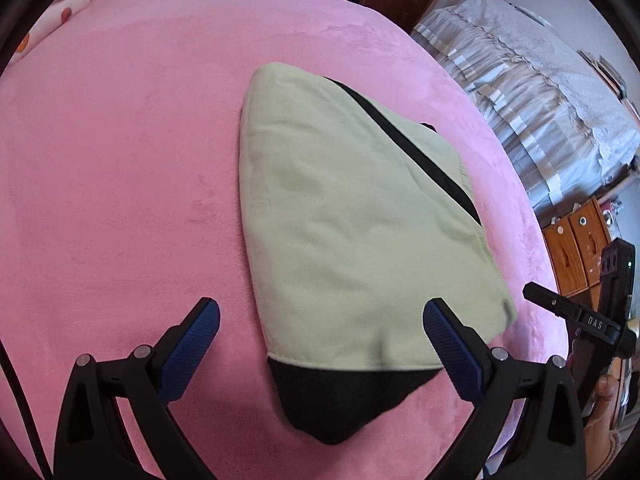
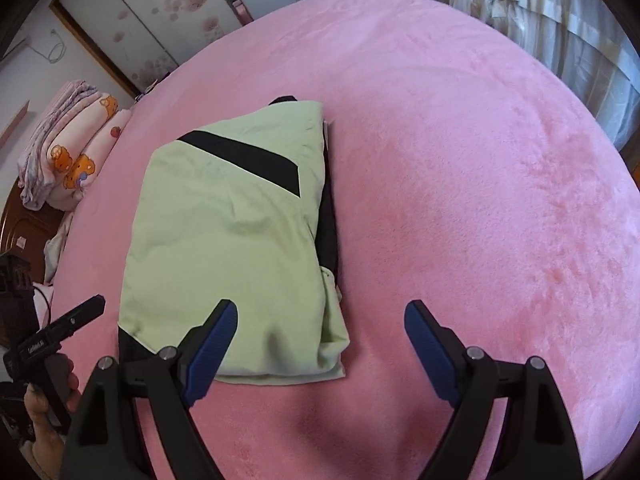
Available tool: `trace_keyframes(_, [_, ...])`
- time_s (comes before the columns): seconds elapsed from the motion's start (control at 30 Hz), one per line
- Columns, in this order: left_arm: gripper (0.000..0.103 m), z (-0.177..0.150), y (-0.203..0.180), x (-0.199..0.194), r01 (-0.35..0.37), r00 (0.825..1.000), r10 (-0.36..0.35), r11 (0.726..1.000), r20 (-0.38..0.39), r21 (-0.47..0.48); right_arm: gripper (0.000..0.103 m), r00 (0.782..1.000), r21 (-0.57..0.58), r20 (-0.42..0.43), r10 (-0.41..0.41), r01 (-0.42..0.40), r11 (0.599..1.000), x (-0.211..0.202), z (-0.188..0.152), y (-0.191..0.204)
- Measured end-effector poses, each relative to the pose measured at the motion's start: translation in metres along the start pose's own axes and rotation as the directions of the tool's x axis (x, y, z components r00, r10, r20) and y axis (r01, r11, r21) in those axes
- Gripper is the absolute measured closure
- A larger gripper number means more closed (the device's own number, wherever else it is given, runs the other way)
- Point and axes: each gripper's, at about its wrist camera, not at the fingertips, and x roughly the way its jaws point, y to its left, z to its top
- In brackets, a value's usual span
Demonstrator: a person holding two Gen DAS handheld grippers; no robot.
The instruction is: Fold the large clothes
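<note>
- The folded garment, pale green with black trim, lies on the pink plush bedspread, forming a compact oblong bundle.
- Its long axis runs from the near edge of the bed away toward the far side; in the left wrist view it tapers to a rounded far end, and a dark black part sticks out at the near end.
- A black diagonal stripe crosses the upper part of the top layer, slanting across the long axis.
- In the right wrist view, darker black layers show along the bundle's right edge beneath the green top.
- The left gripper hangs above the near end of the garment, jaws spread wide, blue pads apart and nothing between them pressed.
- The right gripper is likewise spread wide with nothing in it; its left finger overlaps the garment's near right corner in view, its right finger over bare bedspread.
- The right gripper's body, seen from the left wrist view, bears the letters "DAS"; the label on the left gripper is too blurred to read.
- Folded cartoon-print bedding sits at the bed's far left edge.
</note>
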Motion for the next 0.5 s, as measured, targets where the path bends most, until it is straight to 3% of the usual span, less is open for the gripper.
trace_keyframes(0.27, [0.002, 0.003, 0.019, 0.031, 0.027, 0.998, -0.031, 0.996, -0.057, -0.080, 0.017, 0.995, 0.034, -0.057, 0.081, -0.080, 0.996, 0.026, 0.011, -0.013])
trace_keyframes(0.5, [0.002, 0.000, 0.025, 0.046, 0.054, 0.994, -0.062, 0.995, -0.085, -0.088, 0.017, 0.980, 0.090, -0.064, 0.186, -0.180, 0.979, 0.047, 0.017, -0.022])
